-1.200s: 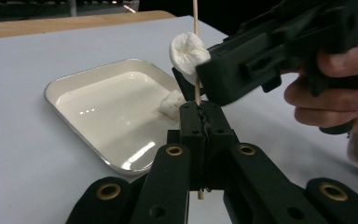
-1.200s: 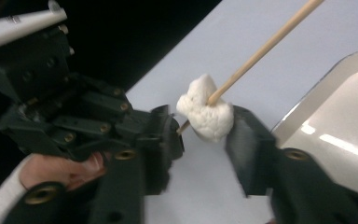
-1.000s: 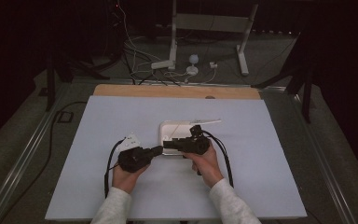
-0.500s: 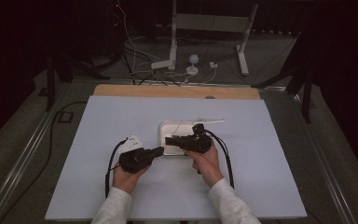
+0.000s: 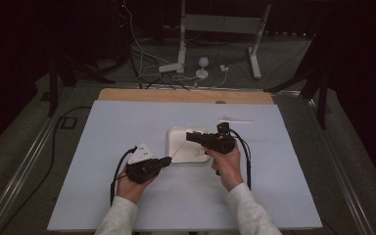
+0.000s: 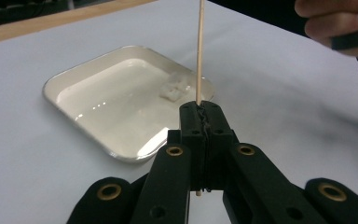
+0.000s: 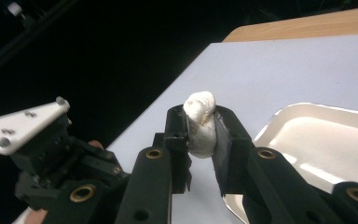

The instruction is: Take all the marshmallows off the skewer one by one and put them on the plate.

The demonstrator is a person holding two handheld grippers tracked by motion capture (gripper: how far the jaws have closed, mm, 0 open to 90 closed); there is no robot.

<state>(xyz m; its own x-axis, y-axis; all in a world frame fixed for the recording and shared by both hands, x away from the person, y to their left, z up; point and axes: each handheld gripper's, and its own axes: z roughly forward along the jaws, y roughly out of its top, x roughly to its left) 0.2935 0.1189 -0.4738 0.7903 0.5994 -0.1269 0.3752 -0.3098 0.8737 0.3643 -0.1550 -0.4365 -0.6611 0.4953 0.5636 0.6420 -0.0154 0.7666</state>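
Pinched between the jaws of the right gripper (image 7: 200, 123): a soft white lump (image 7: 200, 122), its rounded top bulging above the jaw tips. Held above the near right part of the white tray (image 5: 176, 134), jaws pointing toward the person's left, right hand (image 5: 226, 164) wrapped around the handle from below.

Clamped in the tightly closed jaws of the left gripper (image 6: 200, 112): a thin wooden skewer (image 6: 198, 46), running straight up past the jaw tips and out the top of the left gripper view. Just beyond those tips, the tray on the pale blue table cover (image 5: 103, 127), a small whitish bit (image 6: 175, 87) lying inside near its far corner. Left hand (image 5: 129, 188) low near the table's front, gripper angled toward the tray's near left corner, skewer tip reaching toward the right gripper.
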